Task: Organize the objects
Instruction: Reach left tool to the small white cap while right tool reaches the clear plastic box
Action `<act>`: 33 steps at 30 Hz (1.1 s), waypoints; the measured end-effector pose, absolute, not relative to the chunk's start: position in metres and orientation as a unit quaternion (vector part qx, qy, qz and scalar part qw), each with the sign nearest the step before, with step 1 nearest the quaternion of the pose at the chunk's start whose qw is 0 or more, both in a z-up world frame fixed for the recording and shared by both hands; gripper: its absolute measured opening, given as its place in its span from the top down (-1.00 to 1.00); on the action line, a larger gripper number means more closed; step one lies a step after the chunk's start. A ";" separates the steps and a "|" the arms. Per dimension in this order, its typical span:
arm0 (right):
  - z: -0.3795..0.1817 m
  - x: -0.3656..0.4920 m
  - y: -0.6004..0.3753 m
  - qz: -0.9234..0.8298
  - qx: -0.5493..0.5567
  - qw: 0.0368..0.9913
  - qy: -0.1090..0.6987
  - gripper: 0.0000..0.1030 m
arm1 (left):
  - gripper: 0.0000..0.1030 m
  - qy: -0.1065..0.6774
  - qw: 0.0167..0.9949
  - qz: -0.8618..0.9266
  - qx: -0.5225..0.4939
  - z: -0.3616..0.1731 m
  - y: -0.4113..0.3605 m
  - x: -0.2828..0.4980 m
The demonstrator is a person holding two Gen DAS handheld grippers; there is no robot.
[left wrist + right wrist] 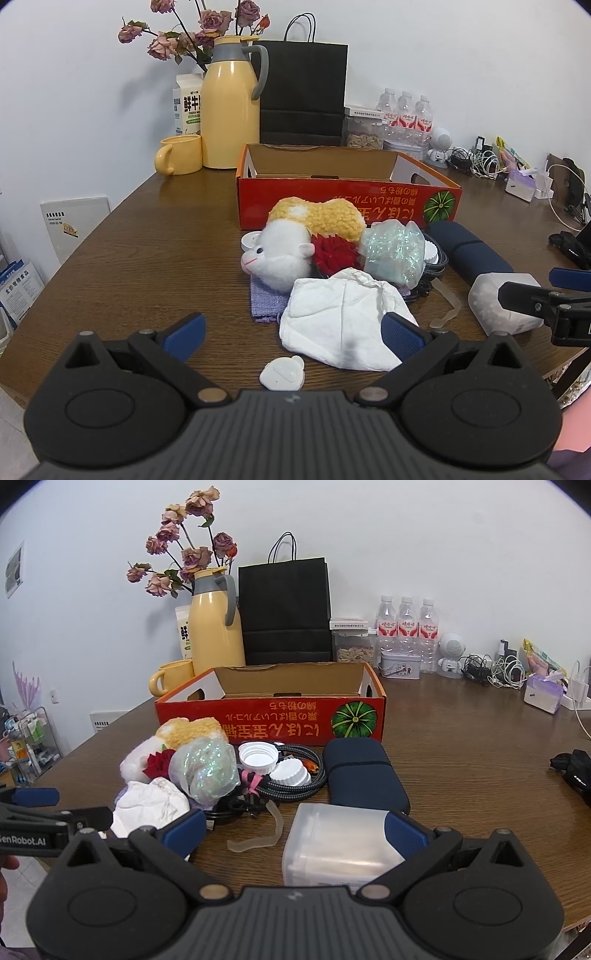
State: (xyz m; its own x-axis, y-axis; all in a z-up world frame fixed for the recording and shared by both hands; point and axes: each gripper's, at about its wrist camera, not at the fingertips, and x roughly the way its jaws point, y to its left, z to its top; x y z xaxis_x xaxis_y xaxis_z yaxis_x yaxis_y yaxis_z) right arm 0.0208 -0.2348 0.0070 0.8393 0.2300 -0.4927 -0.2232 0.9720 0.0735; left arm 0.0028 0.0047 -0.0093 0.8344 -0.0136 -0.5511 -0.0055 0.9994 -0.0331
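Observation:
An open red cardboard box [332,201] [266,720] stands on the wooden table. In front of it lies a pile: a white and yellow plush sheep [291,243], a red fabric flower [332,253], an iridescent bag [393,251] [207,768], a white cloth pouch [343,321] [147,806], a navy case [469,251] [364,771], white caps [273,760] and a braided cable [295,790]. My left gripper [291,334] is open above the table, by the white pouch and a small white tag [282,374]. My right gripper [295,830] is open around a frosted plastic box [340,845] [498,302].
At the back stand a yellow thermos [229,110], a yellow mug [181,155], a milk carton [188,103], dried roses, a black paper bag [303,92], water bottles [406,627], a snack jar and tangled chargers [495,672]. A clear silicone strap [266,834] lies beside the frosted box.

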 end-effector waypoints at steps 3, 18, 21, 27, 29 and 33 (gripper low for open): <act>0.007 0.021 -0.235 0.118 0.007 0.959 0.258 -1.00 | -1.00 0.288 0.957 -0.003 -0.017 -0.010 0.005 0.003; 0.007 0.020 -0.235 0.117 0.006 0.959 0.257 -1.00 | -1.00 0.289 0.957 -0.003 -0.016 -0.010 0.004 0.003; 0.006 0.020 -0.235 0.117 0.006 0.959 0.257 -1.00 | -1.00 0.289 0.957 -0.003 -0.016 -0.010 0.004 0.003; 0.003 0.021 -0.238 0.108 0.003 0.960 0.257 -1.00 | -1.00 0.292 0.956 0.003 -0.018 -0.016 0.007 0.002; 0.001 0.021 -0.239 0.102 -0.001 0.961 0.257 -1.00 | -1.00 0.293 0.956 0.007 -0.016 -0.017 0.009 0.002; -0.004 0.021 -0.239 0.087 -0.017 0.962 0.260 -1.00 | -1.00 0.302 0.953 0.009 -0.008 -0.023 0.011 0.001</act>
State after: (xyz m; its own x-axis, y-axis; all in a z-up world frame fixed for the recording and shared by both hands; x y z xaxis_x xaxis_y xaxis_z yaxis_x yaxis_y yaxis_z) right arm 0.0212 -0.2394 -0.0042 0.8500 0.1587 -0.5024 -0.1761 0.9843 0.0129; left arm 0.0005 0.0114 -0.0231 0.8176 0.0121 -0.5756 -0.0215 0.9997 -0.0094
